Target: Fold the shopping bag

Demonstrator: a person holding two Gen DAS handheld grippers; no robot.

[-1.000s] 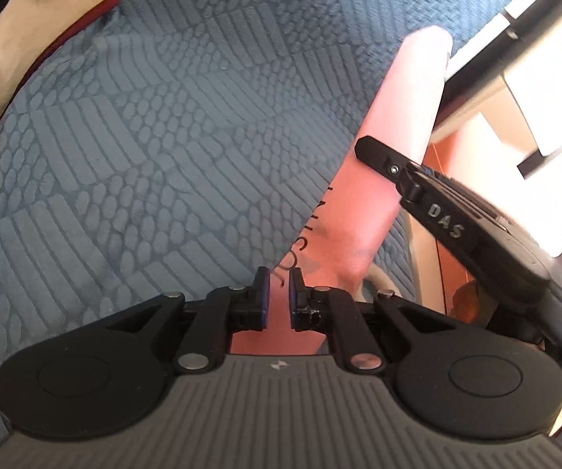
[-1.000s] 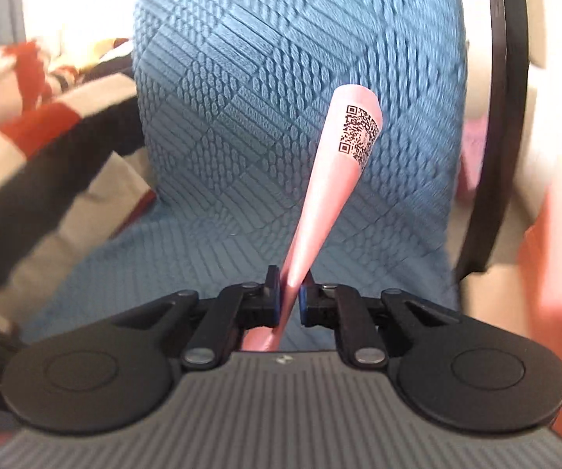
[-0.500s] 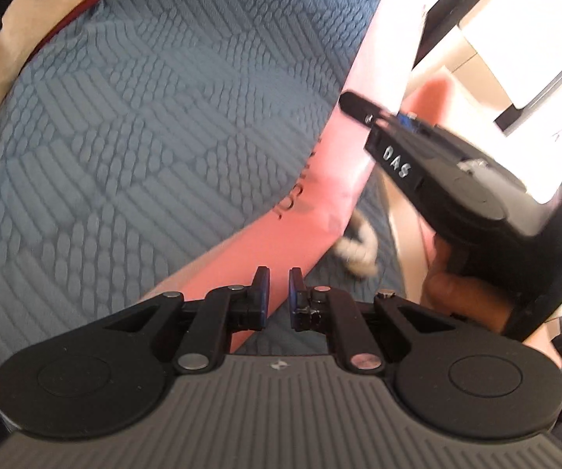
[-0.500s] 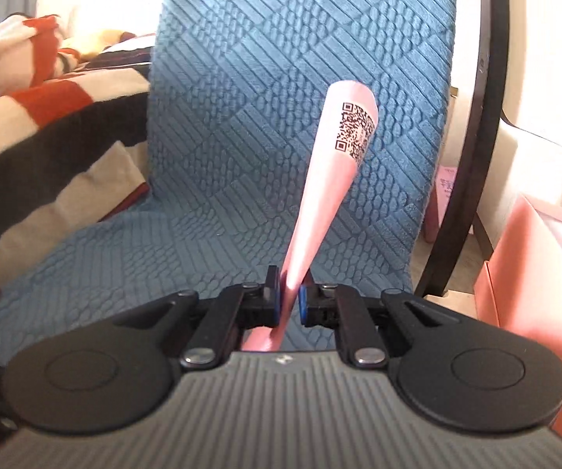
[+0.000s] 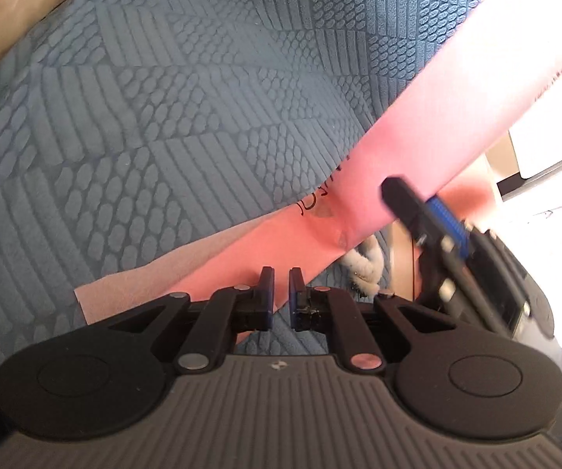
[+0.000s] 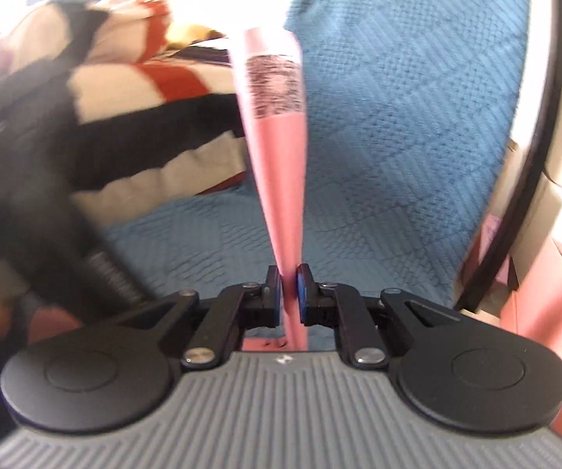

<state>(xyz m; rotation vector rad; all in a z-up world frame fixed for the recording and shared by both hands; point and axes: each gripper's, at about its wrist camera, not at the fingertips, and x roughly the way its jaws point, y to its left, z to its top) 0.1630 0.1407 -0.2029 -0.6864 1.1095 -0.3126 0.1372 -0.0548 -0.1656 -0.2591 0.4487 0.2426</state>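
Note:
The pink paper shopping bag (image 5: 417,125), flattened, runs from lower left to upper right over the blue textured cover (image 5: 163,117). Its white rope handle (image 5: 363,269) hangs below its lower edge. My left gripper (image 5: 280,285) stands with jaws almost together at that lower edge and seems shut on it. My right gripper (image 5: 396,195) pinches the bag further along, one blue pad showing. In the right wrist view the bag (image 6: 281,179) is edge-on, with a blurred code print near its far end. It rises from the shut right gripper (image 6: 289,281).
A striped black, white and red blanket (image 6: 144,90) lies left of the blue cover (image 6: 398,117). A blurred dark gripper body and a hand (image 6: 46,215) fill the left side. A black curved frame (image 6: 531,179) and pink boxes (image 6: 546,305) stand on the right.
The bag has swung from near upright to a flatter diagonal in the left wrist view. The right gripper has come lower and closer. The right wrist view has turned left toward the blanket.

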